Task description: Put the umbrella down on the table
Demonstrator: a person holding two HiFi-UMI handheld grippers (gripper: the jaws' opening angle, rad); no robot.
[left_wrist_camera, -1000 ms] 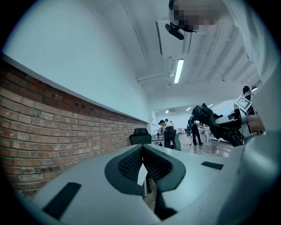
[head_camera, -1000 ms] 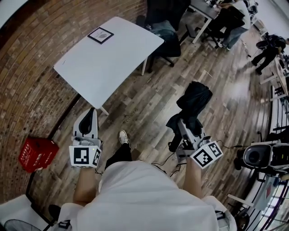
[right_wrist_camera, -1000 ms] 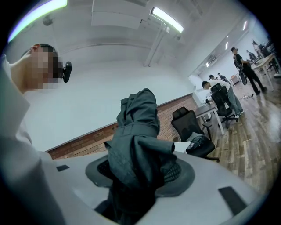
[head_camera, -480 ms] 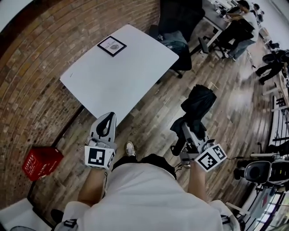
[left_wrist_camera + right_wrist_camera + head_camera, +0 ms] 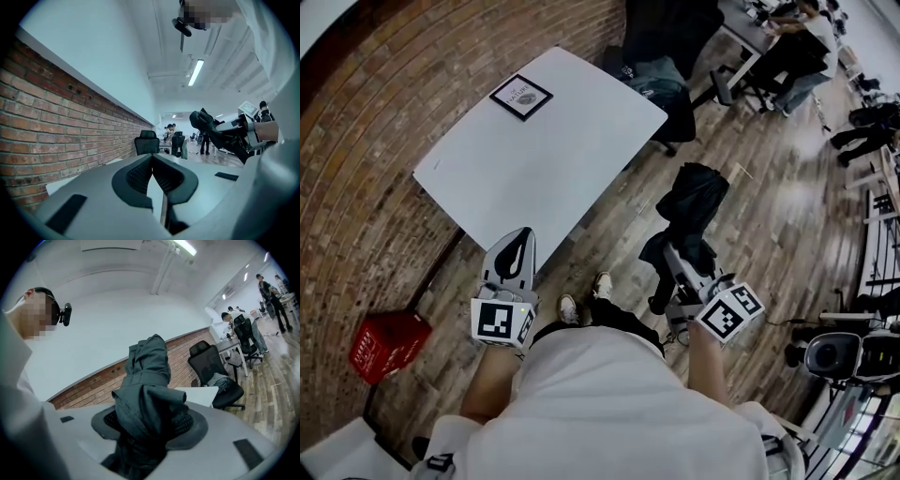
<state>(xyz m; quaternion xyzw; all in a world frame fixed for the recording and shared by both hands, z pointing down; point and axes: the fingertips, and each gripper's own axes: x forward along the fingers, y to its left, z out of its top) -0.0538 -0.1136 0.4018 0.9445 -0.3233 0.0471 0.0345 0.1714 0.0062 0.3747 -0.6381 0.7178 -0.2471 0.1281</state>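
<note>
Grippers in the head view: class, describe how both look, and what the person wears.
Both the left gripper and right gripper are light grey, tapering shells, each carrying a white cube with black square markers. Their fingers are black and ribbed inside. The person wears a white short-sleeved top.
</note>
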